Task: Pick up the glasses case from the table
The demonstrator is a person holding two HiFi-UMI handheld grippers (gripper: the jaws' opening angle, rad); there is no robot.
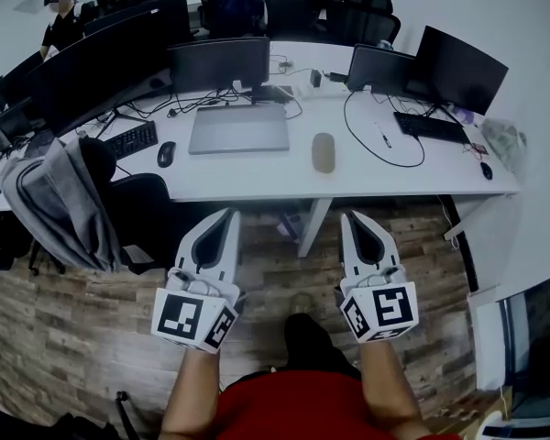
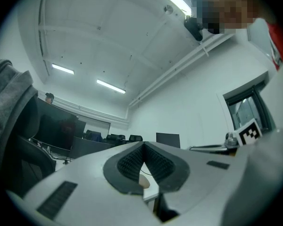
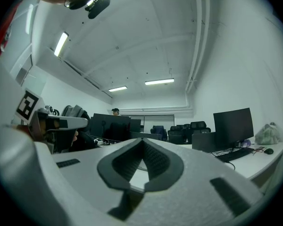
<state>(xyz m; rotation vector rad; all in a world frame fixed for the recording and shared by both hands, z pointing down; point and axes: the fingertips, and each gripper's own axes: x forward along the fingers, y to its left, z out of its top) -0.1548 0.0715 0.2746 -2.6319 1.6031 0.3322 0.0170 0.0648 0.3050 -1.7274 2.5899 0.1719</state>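
Note:
The glasses case [image 1: 323,152] is a beige oval lying on the white table [image 1: 257,180], right of a closed grey laptop [image 1: 239,129]. Both grippers hang over the wooden floor, short of the table's front edge and apart from the case. My left gripper [image 1: 231,214] points toward the table with its jaws together and nothing held. My right gripper [image 1: 348,216] is likewise shut and empty, just below and right of the case. In the left gripper view a sliver of the case [image 2: 144,182] shows below the closed left gripper [image 2: 142,145]. The right gripper [image 3: 142,142] faces the table top.
On the table are a black mouse [image 1: 166,154], a keyboard [image 1: 131,139], another keyboard [image 1: 431,127], several monitors and looping cables. A chair with a grey jacket [image 1: 55,200] stands at the left. A person [image 1: 62,21] stands at the far back left.

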